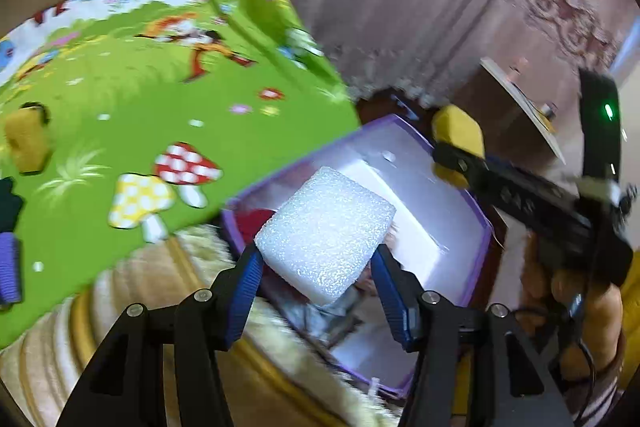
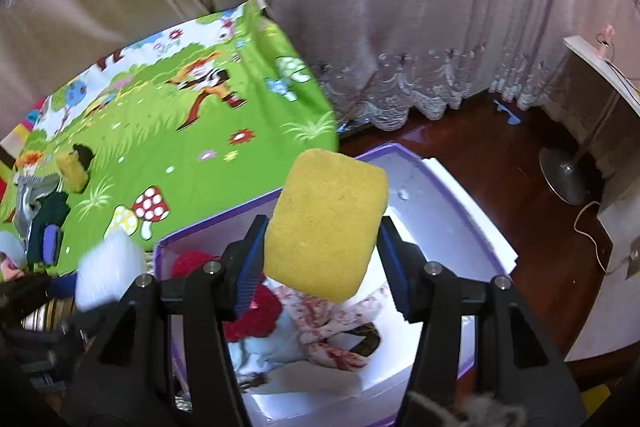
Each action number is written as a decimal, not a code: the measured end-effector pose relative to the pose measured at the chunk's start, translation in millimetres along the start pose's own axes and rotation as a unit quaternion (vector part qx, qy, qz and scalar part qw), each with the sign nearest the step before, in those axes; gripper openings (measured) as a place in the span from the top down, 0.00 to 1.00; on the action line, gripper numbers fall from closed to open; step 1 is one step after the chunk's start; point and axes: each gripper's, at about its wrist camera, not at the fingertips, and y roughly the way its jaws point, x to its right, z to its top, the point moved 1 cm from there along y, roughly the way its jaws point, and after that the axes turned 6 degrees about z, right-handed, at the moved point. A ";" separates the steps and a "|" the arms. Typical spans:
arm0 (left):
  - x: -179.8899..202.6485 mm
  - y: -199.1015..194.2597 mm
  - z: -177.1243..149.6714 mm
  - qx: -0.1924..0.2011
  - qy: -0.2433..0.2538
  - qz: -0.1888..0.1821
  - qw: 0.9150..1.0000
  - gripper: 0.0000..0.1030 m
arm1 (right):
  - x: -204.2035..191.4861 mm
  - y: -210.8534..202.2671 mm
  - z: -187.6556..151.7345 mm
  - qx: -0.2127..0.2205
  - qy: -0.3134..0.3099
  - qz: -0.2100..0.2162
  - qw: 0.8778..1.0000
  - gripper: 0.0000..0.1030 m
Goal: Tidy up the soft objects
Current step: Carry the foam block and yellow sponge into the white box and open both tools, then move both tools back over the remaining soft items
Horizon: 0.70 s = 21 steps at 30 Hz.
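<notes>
The left gripper (image 1: 318, 259) has its blue-padded jaws clenched on a white, coarse-grained foam block (image 1: 326, 231), which hangs over the near corner of a white storage box with a purple rim (image 1: 486, 231). The right gripper (image 2: 320, 247) grasps a thick yellow sponge with rounded corners (image 2: 326, 223) in the same way, its pads pressing both sides, and holds it above the middle of the same box (image 2: 404, 153). Neither piece is touching the box yet, as far as I can judge.

Some of the sorting looks done already: inside the box lie a red knitted item (image 2: 256, 311), a pale floral cloth (image 2: 332, 319) and a light blue fabric (image 2: 256, 355) (the pile is jumbled, so exact counts are hard to give).

What is left appears to be two things. First, both held pieces need to be released into the box. Second, more soft items remain out on the green cartoon play mat with mushrooms (image 2: 208, 183): a second yellow sponge (image 2: 72, 169) lies on it well apart from the box, and near the mat's left edge sits a dark green bundle (image 2: 48, 223) with a purple strap-like piece (image 2: 51, 245) beside it. So the task seems roughly midway, with a drop due now and further trips to the mat after it.
</notes>
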 end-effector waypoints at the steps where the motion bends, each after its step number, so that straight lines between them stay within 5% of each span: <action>1: 5.5 1.4 -1.2 -0.005 0.006 -0.007 1.000 0.42 | 3.9 -0.8 0.9 0.001 0.003 -0.001 1.000 0.41; 5: 23.1 4.8 -6.1 -0.014 0.025 -0.021 0.999 0.22 | 16.7 -5.2 3.0 0.010 0.017 -0.007 1.000 0.28; 21: -30.1 -28.9 -4.3 0.045 -0.046 0.022 0.998 0.22 | -14.2 -15.3 3.8 0.022 -0.016 0.028 0.999 0.24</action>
